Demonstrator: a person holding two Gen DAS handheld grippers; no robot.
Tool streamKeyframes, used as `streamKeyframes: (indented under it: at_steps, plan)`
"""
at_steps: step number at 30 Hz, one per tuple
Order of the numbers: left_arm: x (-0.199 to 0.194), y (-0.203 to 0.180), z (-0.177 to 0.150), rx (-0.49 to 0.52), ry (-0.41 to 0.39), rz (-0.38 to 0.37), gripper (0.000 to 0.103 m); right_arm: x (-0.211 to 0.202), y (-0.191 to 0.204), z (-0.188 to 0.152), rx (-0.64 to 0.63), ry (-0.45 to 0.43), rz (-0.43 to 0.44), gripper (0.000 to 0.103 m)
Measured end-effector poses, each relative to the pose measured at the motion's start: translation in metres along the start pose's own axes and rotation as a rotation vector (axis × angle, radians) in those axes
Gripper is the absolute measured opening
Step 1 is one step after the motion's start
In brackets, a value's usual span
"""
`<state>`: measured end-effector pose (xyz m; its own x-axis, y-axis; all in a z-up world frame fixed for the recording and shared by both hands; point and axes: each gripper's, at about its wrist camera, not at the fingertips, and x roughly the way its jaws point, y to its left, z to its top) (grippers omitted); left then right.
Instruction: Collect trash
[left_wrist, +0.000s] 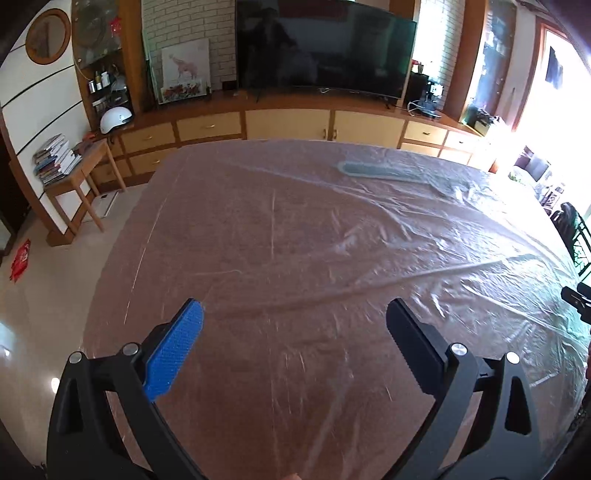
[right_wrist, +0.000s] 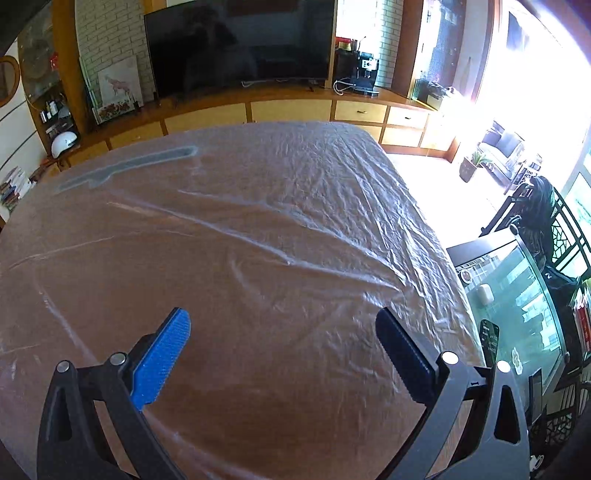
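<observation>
At the bottom of the left wrist view the left gripper (left_wrist: 295, 317) hangs over the near part of the surface (left_wrist: 258, 240), its fingers (left_wrist: 177, 347) spread wide with nothing between them, one faced with a blue pad and the other black. The right gripper (right_wrist: 282, 325) sits the same way at the bottom of the right wrist view, its blue and black fingers (right_wrist: 162, 358) wide apart and empty above the surface (right_wrist: 221, 258).

The surface is brown and draped in a thin clear plastic sheet (left_wrist: 369, 229), smooth in the near left of the frame and creased into long ridges toward the right. Under the sheet, near the far edge, lies a long grey-blue flat thing (left_wrist: 384, 171), upper right of centre in the left view and in the upper left in the right view (right_wrist: 129, 166); I cannot tell what it is.

Beyond the far edge runs a low wooden cabinet (left_wrist: 288, 123) with pale drawers, and a large dark television (left_wrist: 325, 48) stands on it. A white helmet (left_wrist: 115, 119) rests at the cabinet's left end, and a stack of books (left_wrist: 55, 158) sits on a small side table (left_wrist: 85, 177) at the left. At the right of the right view stands a glass-topped table (right_wrist: 517, 295).
</observation>
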<state>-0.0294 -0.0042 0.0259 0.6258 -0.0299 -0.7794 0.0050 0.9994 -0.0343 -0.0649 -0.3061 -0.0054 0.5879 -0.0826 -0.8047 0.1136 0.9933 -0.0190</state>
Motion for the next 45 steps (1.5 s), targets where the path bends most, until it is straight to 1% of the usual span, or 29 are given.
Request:
streamKeyframes:
  at_steps: [5, 9, 12, 20, 45]
  plan:
    - [0.013, 0.0, 0.003, -0.024, 0.016, 0.025, 0.1, 0.009, -0.009, 0.008, 0.006, 0.004, 0.019, 0.099]
    - [0.023, 0.0, 0.001, -0.022, 0.055, 0.042, 0.1, 0.011, -0.016, 0.008, -0.009, -0.002, 0.032, 0.099]
    - [0.028, 0.003, 0.002, -0.012, 0.063, 0.054, 0.101, 0.008, -0.02, 0.002, -0.008, -0.006, 0.03, 0.099]
    - [0.029, 0.002, 0.002, -0.013, 0.065, 0.049, 0.102, 0.008, -0.021, -0.003, -0.01, -0.01, 0.031, 0.099]
    - [0.029, 0.002, 0.003, -0.013, 0.065, 0.05, 0.102, 0.007, -0.021, -0.003, -0.01, -0.01, 0.031, 0.099]
